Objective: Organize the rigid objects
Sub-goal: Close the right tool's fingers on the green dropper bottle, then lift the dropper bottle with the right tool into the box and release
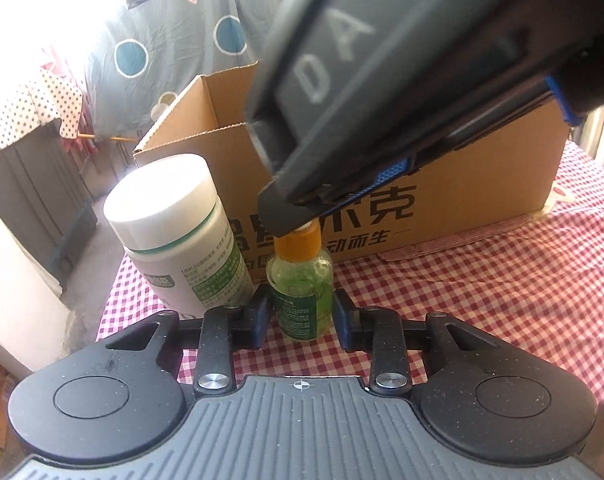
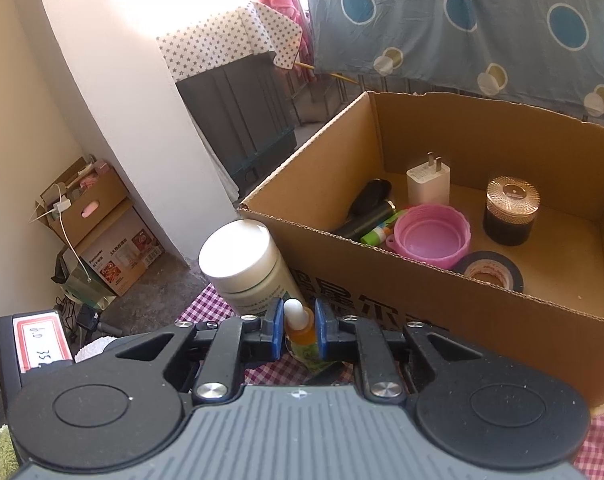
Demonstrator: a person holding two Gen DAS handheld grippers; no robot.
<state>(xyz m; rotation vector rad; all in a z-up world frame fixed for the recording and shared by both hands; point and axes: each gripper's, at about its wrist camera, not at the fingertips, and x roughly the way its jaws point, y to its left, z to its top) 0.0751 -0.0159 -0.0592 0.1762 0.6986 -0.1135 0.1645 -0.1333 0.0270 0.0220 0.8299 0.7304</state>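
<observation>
A small green dropper bottle with an orange collar stands on the checked tablecloth in front of a cardboard box. My left gripper is open, its fingers either side of the bottle's body with small gaps. My right gripper comes from above and is shut on the bottle's orange collar; its body fills the upper part of the left wrist view. A white pill bottle stands just left of the dropper bottle; it also shows in the right wrist view.
The box holds a white charger, a pink lid, a dark jar with a gold lid, a black tape roll and a black flashlight. The table's left edge drops to the floor.
</observation>
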